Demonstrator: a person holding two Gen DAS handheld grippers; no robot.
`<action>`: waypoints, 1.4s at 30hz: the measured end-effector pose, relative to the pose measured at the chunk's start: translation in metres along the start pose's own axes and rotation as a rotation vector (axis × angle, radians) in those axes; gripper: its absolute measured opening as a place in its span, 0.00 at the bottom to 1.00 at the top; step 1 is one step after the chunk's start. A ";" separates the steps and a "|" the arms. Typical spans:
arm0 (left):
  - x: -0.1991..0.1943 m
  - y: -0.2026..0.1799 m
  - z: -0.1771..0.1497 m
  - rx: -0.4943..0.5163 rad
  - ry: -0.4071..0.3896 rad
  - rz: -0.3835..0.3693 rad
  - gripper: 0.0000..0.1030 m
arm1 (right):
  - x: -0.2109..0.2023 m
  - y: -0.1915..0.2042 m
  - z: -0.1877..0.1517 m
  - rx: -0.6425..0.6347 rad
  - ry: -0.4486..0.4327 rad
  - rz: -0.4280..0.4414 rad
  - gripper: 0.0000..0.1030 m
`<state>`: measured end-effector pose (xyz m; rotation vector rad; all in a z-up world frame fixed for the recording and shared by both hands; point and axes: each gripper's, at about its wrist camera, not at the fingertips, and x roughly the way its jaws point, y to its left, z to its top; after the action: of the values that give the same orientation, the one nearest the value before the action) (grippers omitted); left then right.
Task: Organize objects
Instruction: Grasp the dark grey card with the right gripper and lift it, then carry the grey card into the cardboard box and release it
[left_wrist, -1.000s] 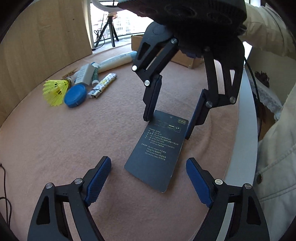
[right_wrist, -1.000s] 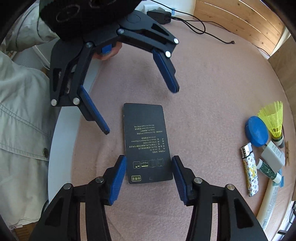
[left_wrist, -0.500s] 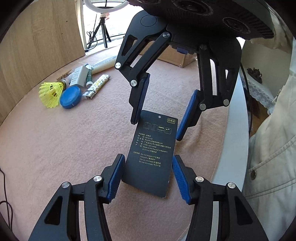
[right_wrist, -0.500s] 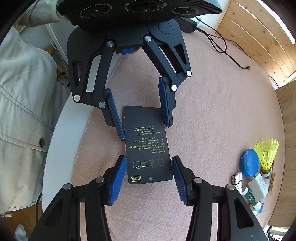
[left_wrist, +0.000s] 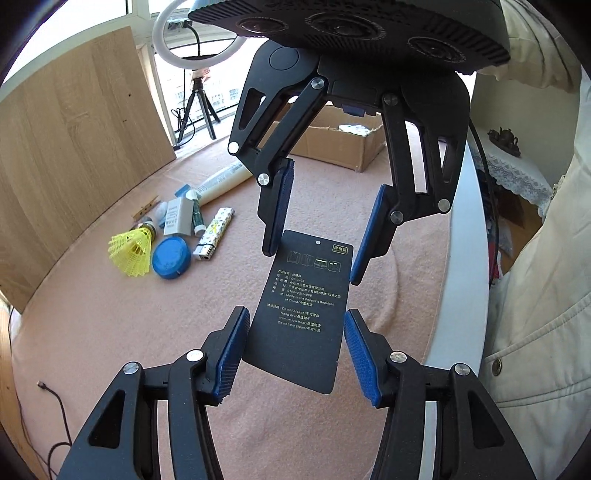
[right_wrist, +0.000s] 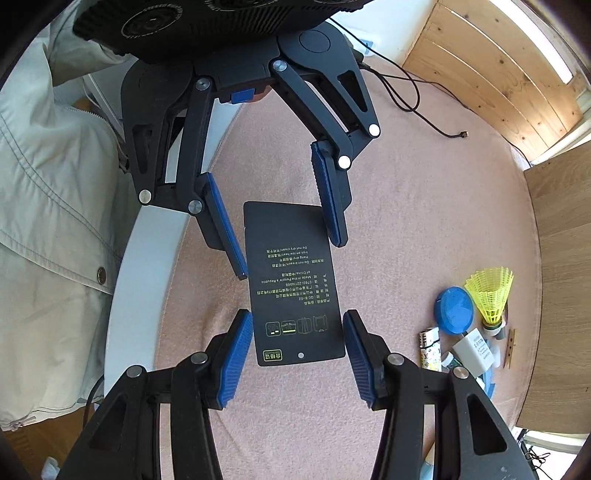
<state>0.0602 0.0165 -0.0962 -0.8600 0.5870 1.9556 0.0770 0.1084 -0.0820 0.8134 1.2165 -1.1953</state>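
Observation:
A black card with pale printed text hangs above the pink cloth, gripped at both ends. In the left wrist view my left gripper is shut on its near end, blue pads pressing the long edges. My right gripper comes in from above and is shut on the far end. The right wrist view shows the same card from the other side: the right gripper pinches the end with the icons, the left gripper the opposite end.
On the cloth lie a yellow shuttlecock, a blue round case, a patterned lighter, a white charger and a tube. A cardboard box stands behind. The table's white rim and a person's cream jacket are at the right.
The left gripper's jaws closed onto the card's near end. Both grippers then rose, and the card lifted off the cloth with them.

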 end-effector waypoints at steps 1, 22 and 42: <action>-0.002 0.000 0.003 0.007 0.000 0.000 0.55 | -0.004 0.001 -0.002 0.002 -0.003 -0.006 0.45; 0.044 -0.011 0.121 0.167 0.005 -0.074 0.55 | -0.061 -0.004 -0.092 0.134 -0.059 -0.131 0.45; 0.185 -0.055 0.329 0.378 0.029 -0.185 0.55 | -0.127 -0.026 -0.296 0.375 -0.088 -0.224 0.45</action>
<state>-0.0689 0.3687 -0.0277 -0.6779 0.8321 1.5994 -0.0138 0.4120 -0.0185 0.9031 1.0443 -1.6579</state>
